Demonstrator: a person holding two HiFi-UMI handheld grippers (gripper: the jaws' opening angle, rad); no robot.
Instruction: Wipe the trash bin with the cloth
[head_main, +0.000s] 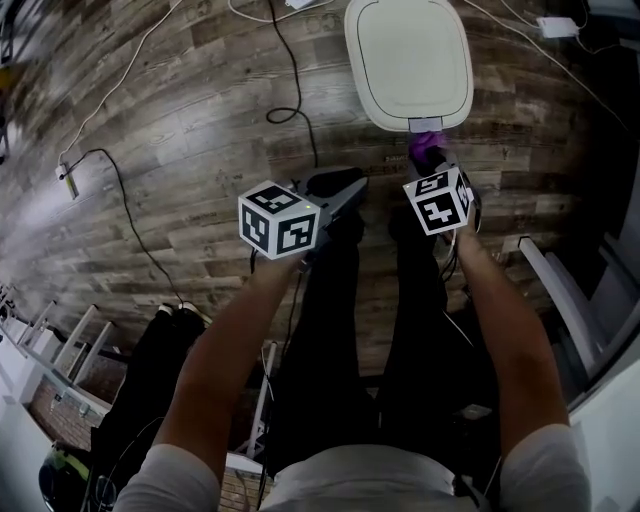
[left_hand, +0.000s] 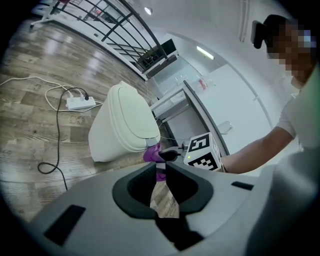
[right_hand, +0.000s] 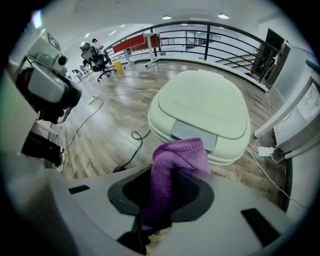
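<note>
A cream trash bin (head_main: 410, 60) with its lid closed stands on the wood floor ahead of me; it also shows as the bin (left_hand: 125, 125) and the bin (right_hand: 205, 110). My right gripper (head_main: 432, 160) is shut on a purple cloth (head_main: 425, 147), just short of the bin's near edge. In the right gripper view the cloth (right_hand: 175, 160) stands up out of the jaws and folds over toward the bin. My left gripper (head_main: 340, 190) hovers to the left, shut and holding nothing; only a thin slit of floor shows between its jaws (left_hand: 161, 175).
Black cables (head_main: 290, 90) loop over the floor left of the bin. A white power strip (left_hand: 80, 102) lies beyond it. White furniture (head_main: 560, 290) stands at the right, a railing (right_hand: 210, 35) behind. My legs (head_main: 340, 330) are below the grippers.
</note>
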